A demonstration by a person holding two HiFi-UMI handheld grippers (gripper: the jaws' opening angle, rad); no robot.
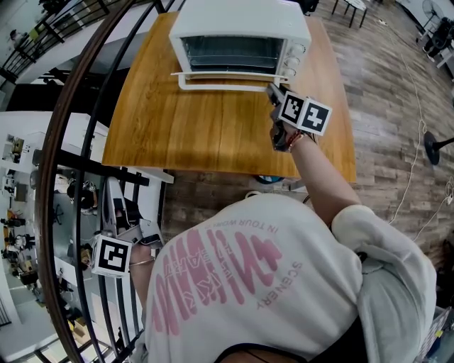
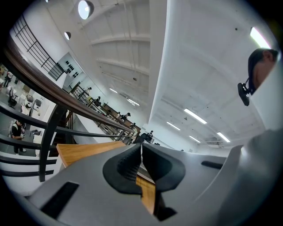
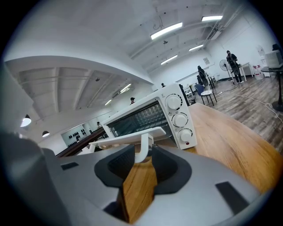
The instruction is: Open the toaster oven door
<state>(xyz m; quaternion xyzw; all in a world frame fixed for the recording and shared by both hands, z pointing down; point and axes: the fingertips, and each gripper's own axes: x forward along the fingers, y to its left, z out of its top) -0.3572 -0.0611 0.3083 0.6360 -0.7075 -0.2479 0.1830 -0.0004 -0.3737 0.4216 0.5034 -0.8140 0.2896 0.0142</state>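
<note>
Railing (image 1: 58, 142) bars are curving down the left side of the head view, and the left gripper (image 2: 141, 149) is hanging beside them, low and well apart from the table (image 1: 213, 135). Its own view is showing the two dark pads drawn together at their tips, with only a thin slit lower down and nothing caught between them; a corner of the wooden top and the railing are lying beyond.

Moving to the middle, the white toaster oven (image 1: 241, 21) is sitting at the far edge of the table. Its door (image 1: 227, 73) is lying dropped open in front of it, leaving the wire rack inside on show, and the handle (image 1: 220, 86) is running along the door's near edge.

Further right, the person's arm is reaching out over the table and the right gripper (image 3: 142, 152) is meeting the right end of that handle. In the right gripper view the fingers are standing only narrowly apart, and the handle's white post is filling the gap between the pads, which are sitting against it on both sides. Three round knobs (image 3: 180, 119) are stacked on the oven's right face, just past the gripper.
</note>
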